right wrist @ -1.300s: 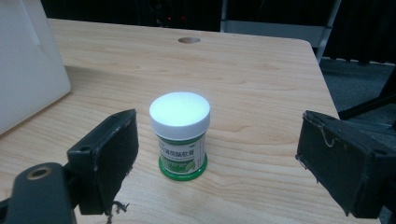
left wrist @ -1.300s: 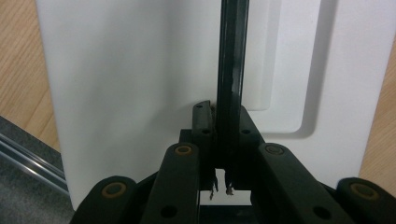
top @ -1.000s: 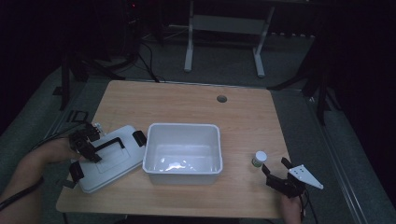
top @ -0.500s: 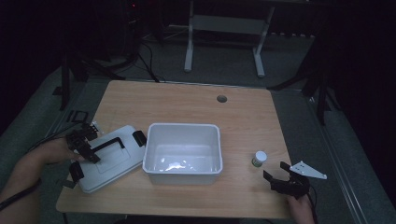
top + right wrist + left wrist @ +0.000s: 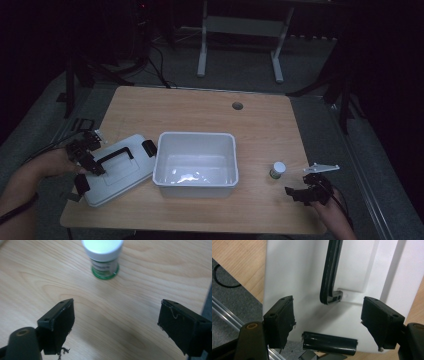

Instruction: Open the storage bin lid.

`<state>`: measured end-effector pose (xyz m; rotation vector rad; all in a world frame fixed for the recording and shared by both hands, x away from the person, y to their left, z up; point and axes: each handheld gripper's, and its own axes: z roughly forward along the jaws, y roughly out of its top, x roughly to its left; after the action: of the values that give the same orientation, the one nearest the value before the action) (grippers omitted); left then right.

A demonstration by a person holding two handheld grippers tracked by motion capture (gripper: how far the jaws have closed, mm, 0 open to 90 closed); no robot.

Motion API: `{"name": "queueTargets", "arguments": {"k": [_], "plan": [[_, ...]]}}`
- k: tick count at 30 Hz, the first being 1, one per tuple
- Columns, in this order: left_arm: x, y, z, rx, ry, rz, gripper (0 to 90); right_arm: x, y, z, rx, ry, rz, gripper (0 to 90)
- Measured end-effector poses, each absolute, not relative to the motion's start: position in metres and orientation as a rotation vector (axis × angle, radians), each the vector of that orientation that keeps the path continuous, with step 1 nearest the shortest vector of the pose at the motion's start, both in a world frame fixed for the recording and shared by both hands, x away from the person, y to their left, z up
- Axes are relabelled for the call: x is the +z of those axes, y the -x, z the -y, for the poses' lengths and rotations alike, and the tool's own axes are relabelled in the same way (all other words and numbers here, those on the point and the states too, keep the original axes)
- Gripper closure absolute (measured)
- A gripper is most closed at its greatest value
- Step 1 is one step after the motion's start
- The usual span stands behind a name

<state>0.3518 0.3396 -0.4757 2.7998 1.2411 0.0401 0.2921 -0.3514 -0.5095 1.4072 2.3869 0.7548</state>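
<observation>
- High view: the left tool (image 5: 90,156) hangs over the near end of the white lid (image 5: 116,169), jaws spread, having just been opening, with nothing clamped between them. The lid lies flat just beside the empty white tub (image 5: 196,157), at the tub's far side from the right tool (image 5: 305,190). That tool is released too; the small white-capped bottle (image 5: 278,170) stands a little ahead of it, apart from its jaws.
- Left gripper view: the lid's black handle (image 5: 331,272) runs away straight ahead of the tool, its end piece between the two jaws but untouched. A black latch (image 5: 329,343) sits at the lid's edge right under the tool. The lid overhangs the bench (image 5: 239,262) corner here, so a careless nudge could tip it to the floor.
- Right gripper view: the bottle stands upright ahead of the open jaws, slightly toward the left jaw. It is narrow and tall; an off-centre approach could knock it over and send it rolling.
- Surface and room: pale wood-grain bench with a round cable hole (image 5: 237,105); grey floor, dark room, a stand's legs behind.
</observation>
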Motion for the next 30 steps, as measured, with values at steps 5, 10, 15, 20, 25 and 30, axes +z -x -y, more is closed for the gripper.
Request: {"name": "queueTargets", "arguments": {"k": [5,10,15,20,25,30], "plan": [[-0.474,-0.350,-0.340,0.033,-2.801,-1.235,26.2,-0.509,-0.300,0.349,0.607,-1.461,-2.466,13.0],[-0.474,-0.350,-0.339,0.030,-2.807,-1.228,26.2,-0.507,-0.307,0.347,0.526,-1.493,-2.553,12.8],[-0.473,-0.350,-0.337,0.026,-2.820,-1.222,26.2,-0.502,-0.313,0.340,0.397,-1.436,-2.662,13.7],[-0.475,-0.349,-0.337,0.011,-2.837,-1.203,26.2,-0.495,-0.322,0.334,0.297,-1.435,-2.724,13.7],[-0.477,-0.349,-0.337,-0.010,-2.837,-1.210,26.2,-0.494,-0.332,0.330,0.233,-1.431,-2.773,13.0],[-0.475,-0.349,-0.337,0.000,-2.829,-1.206,26.2,-0.493,-0.342,0.328,0.215,-1.457,-2.782,12.7]]}}
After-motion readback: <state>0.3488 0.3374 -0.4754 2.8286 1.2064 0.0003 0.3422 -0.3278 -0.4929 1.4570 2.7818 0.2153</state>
